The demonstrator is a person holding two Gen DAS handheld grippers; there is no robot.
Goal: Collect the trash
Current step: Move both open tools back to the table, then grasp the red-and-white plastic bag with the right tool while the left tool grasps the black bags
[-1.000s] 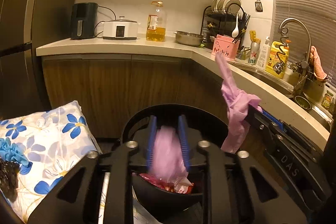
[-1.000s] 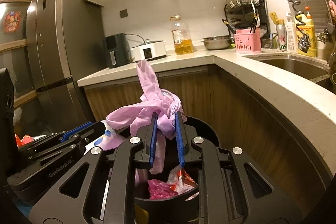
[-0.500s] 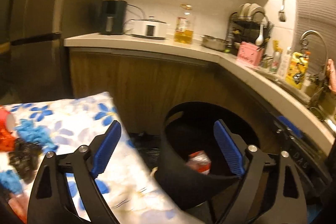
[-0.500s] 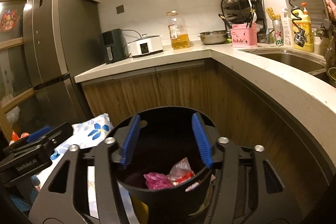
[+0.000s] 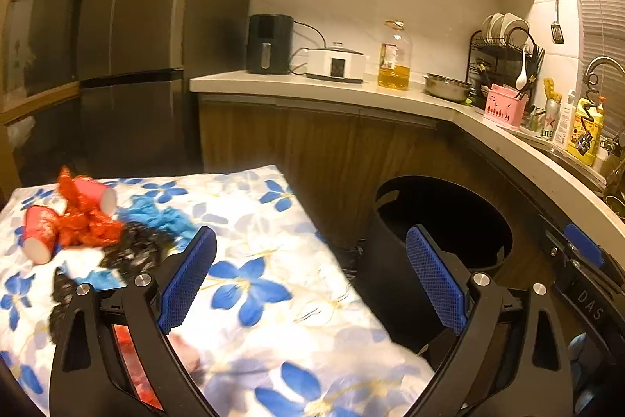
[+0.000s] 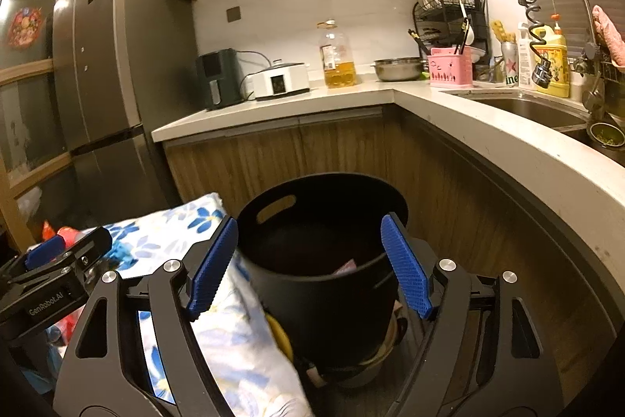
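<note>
At far left of the left wrist view we find the remaining trash on a white cloth printed with blue flowers (image 5: 250, 284): two red paper cups (image 5: 37, 231) lying on their sides, a crumpled red foil wrapper (image 5: 88, 221) between them, a bunched blue scrap (image 5: 164, 217) just beside it, and a crinkled black scrap (image 5: 133, 253) nearest the tool. The left gripper (image 5: 312, 284) hovers above the cloth with its blue ribbed pads (image 5: 187, 276) spread wide and nothing between them. To the right, a round black plastic bin (image 5: 441, 245) stands on the floor against the wooden cabinet front (image 5: 324, 151), close beside the cloth's edge. In the right wrist view we see the right gripper (image 6: 310, 262) poised over that same bin (image 6: 324, 284), its jaws likewise fully parted and empty; a little pink and pale litter (image 6: 345, 266) shows inside near the bottom. We judge the step in hand to be the reach for another piece, with some trash already binned and the pile not yet cleared. The next move, as we read it, calls for swinging the left gripper leftward and down onto the black or blue scrap, closing on loose crumpled material without pinching the cloth beneath, since a snagged cloth would drag the cups along.
</note>
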